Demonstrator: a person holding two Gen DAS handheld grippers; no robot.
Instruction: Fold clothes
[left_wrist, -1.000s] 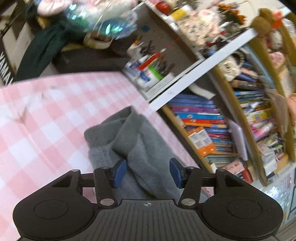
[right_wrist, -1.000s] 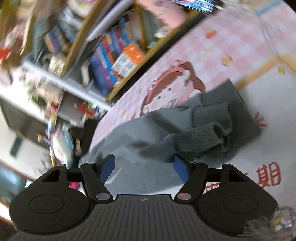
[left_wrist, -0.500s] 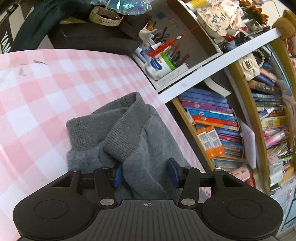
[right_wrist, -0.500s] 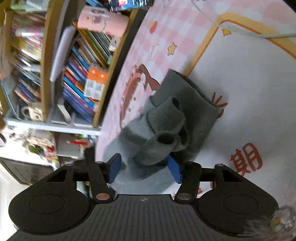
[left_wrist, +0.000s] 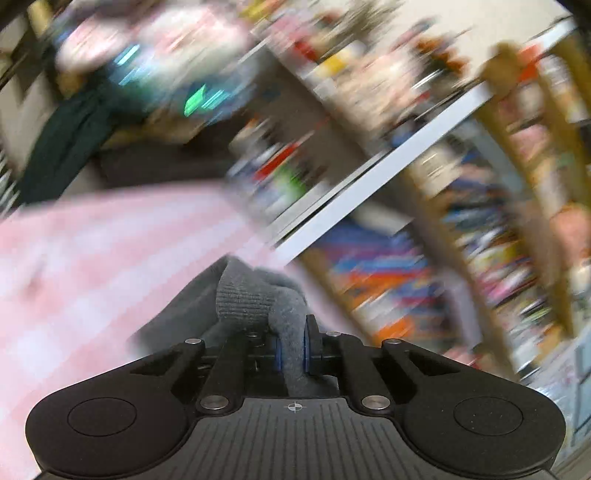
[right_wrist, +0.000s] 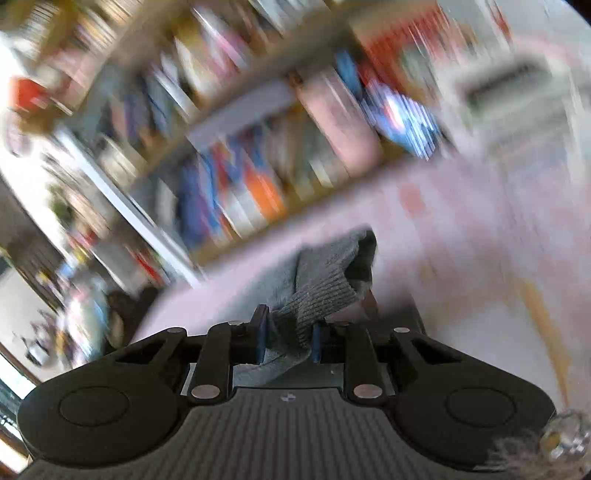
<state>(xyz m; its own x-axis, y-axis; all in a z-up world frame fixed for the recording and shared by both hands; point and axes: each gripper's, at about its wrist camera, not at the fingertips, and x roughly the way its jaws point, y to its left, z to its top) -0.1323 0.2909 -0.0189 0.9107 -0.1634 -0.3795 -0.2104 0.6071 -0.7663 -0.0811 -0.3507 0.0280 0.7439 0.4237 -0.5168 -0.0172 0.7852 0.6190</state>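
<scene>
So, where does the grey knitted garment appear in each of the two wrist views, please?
Left wrist view: the grey knitted garment is at the lower centre, a fold pinched in the left tool.
Right wrist view: the garment is at the centre, just below the middle; the right tool is closing on a ribbed fold.
Shared landmark: the pink checked cloth under the garment, in both views.

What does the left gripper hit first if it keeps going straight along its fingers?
Probably the grey sweater itself: the left gripper is already shut on a fold, and more knit bunches right ahead. Beyond lies the pink checked cloth. Blur leaves depth uncertain.
</scene>
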